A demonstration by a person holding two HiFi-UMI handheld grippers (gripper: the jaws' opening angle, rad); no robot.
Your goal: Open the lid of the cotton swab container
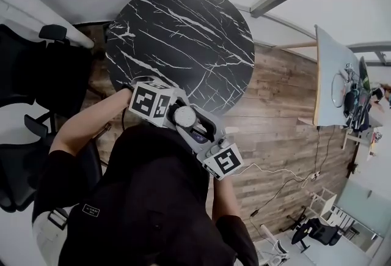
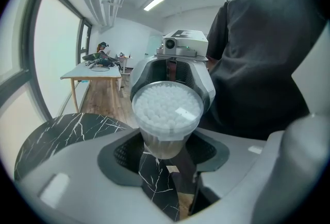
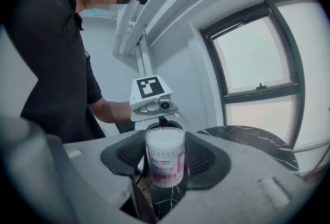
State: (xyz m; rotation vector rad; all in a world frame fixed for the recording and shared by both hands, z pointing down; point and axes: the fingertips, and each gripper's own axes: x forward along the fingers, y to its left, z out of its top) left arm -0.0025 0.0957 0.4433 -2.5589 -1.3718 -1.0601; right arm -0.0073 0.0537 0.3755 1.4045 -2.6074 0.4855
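While the two grippers face each other just off the near rim of the round black marble-patterned bench (image 1: 183, 32), I see the clear round plastic cotton swab container (image 1: 183, 117) held in the air between them, not resting on the bench.

In the left gripper view, the left gripper (image 2: 166, 158) has its grey fingers (image 2: 82, 176) clamped on the lower body of the container, whose top tilts toward the camera. White swab tips pack it to the brim under the clear lid (image 2: 166, 107), which sits on the container.

In the right gripper view, the right gripper (image 3: 165, 161) has its fingers closed against the sides of the same container. It stands upright there, its pink-and-white label facing the lens, and I can make out no gap at either pad. The marker cube (image 3: 149, 86) of the left gripper shows just behind it.

In the head view, the person (image 1: 146, 197), in a dark shirt, holds both tools close to the chest. Brown wooden plank floor (image 1: 281, 106) lies beyond the bench, and a black office chair (image 1: 24, 69) stands at the left.
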